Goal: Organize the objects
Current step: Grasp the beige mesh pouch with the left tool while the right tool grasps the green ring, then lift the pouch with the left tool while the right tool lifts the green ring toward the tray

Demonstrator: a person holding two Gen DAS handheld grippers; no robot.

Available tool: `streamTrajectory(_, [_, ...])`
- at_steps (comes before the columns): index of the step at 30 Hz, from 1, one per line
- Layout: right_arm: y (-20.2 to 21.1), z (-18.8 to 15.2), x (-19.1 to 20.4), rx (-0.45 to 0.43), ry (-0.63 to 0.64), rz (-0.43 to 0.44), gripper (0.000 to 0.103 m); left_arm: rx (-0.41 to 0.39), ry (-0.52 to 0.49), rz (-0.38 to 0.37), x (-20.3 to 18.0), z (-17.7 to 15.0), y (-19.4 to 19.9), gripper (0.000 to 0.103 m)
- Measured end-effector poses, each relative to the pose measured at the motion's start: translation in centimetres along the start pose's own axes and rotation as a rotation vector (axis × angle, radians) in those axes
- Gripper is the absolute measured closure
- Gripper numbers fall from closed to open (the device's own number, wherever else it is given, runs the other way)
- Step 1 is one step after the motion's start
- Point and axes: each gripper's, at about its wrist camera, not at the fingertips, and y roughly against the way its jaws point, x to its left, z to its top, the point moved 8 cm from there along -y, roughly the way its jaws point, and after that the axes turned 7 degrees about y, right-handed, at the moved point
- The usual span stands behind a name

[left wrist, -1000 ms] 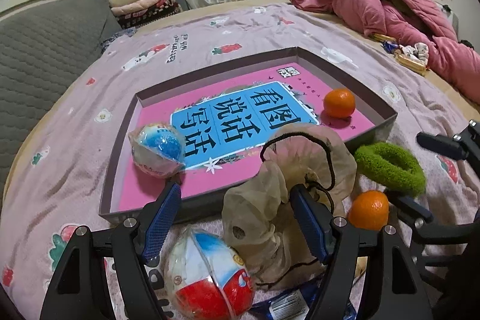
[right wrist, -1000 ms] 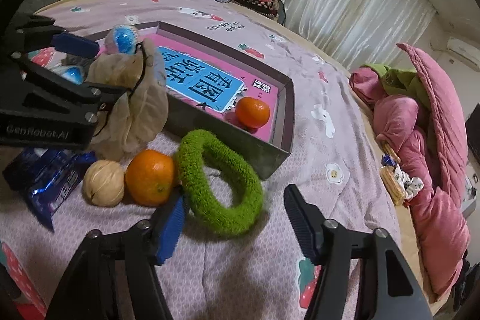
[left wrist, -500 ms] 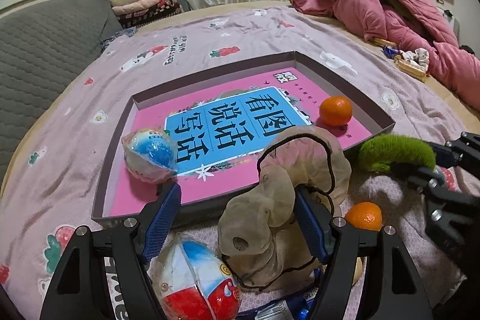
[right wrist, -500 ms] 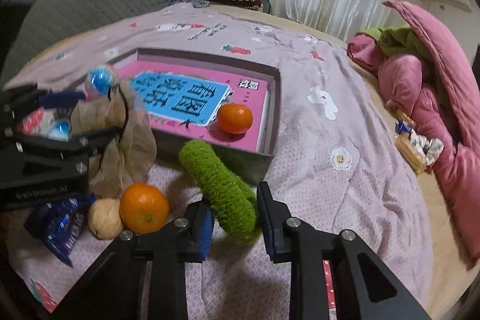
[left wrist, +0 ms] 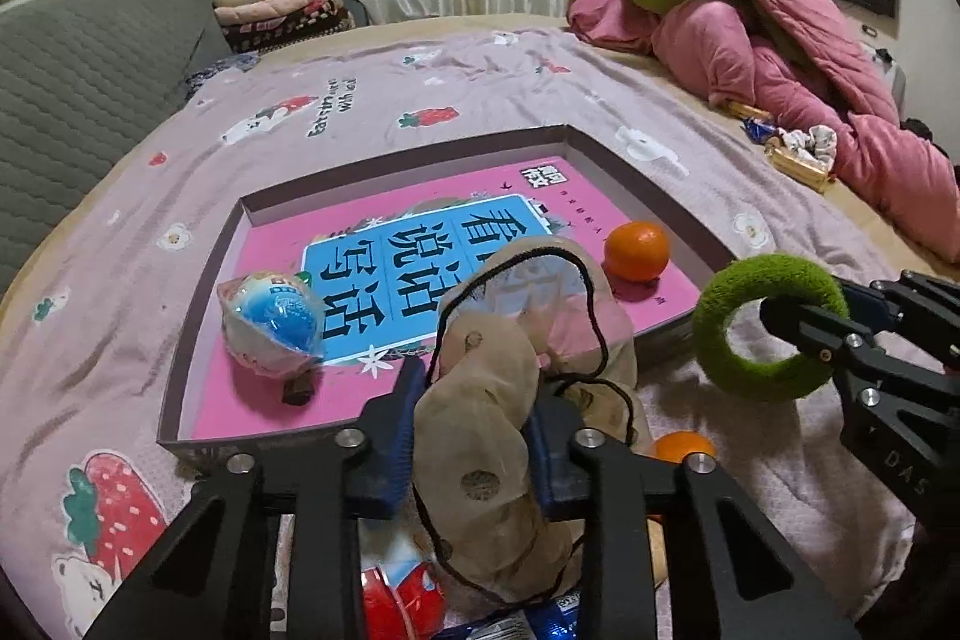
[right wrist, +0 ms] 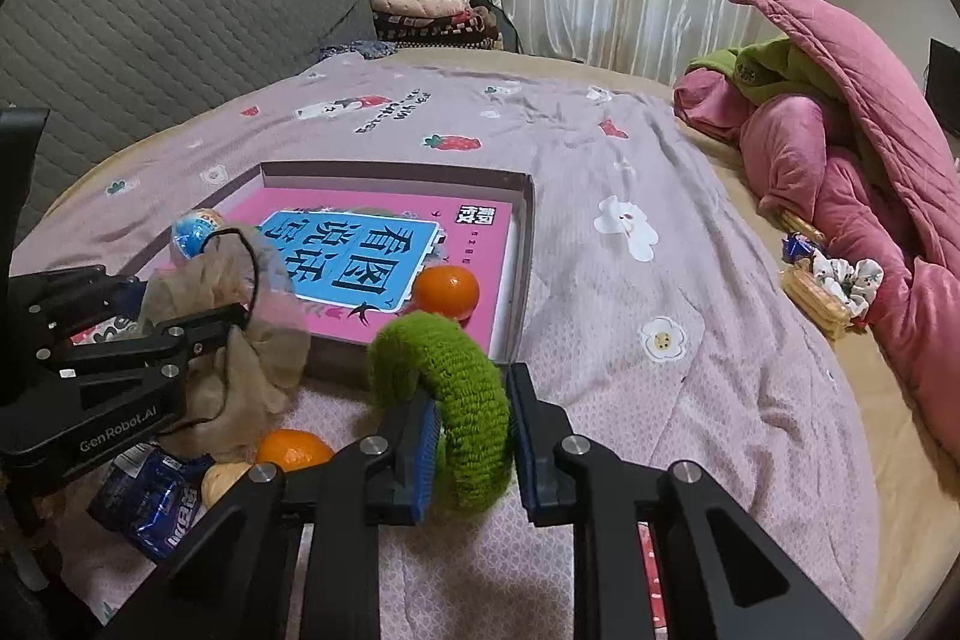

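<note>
My left gripper (left wrist: 477,430) is shut on a beige mesh drawstring pouch (left wrist: 510,400) and holds it just in front of the shallow box (left wrist: 252,214). My right gripper (right wrist: 468,442) is shut on a fuzzy green ring (right wrist: 450,388), lifted off the bedspread; the ring also shows in the left wrist view (left wrist: 762,328). Inside the box lie a pink-and-blue book (left wrist: 420,250), an orange (left wrist: 636,250) and a blue wrapped toy egg (left wrist: 273,322).
On the bedspread below the grippers lie a second orange (right wrist: 294,451), a walnut-like ball (right wrist: 225,481), a blue snack packet (right wrist: 150,508) and a red-and-blue toy egg (left wrist: 402,601). A pink quilt (right wrist: 870,172) is piled at the right; snacks and a scrunchie (right wrist: 834,286) lie beside it.
My left gripper has closed on the pouch and lifted it. My right gripper has closed on the green ring and raised it off the bed toward the box.
</note>
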Motion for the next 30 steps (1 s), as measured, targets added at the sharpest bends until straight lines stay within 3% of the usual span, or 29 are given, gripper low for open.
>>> streamTrajectory(7, [0.5, 0.6, 0.0, -0.028, 0.000, -0.007, 0.083, 0.004, 0.074, -0.056, 0.6, 0.3, 0.4, 0.080])
streamTrajectory(14, [1.4, 1.7, 0.6, -0.074, 0.003, 0.002, 0.083, -0.056, 0.109, -0.086, 1.1, 1.3, 2.0, 0.080])
streamTrajectory(30, [2.8, 4.7, 2.1, -0.172, -0.002, 0.013, 0.083, -0.160, 0.110, -0.049, 2.6, 3.0, 4.5, 0.080])
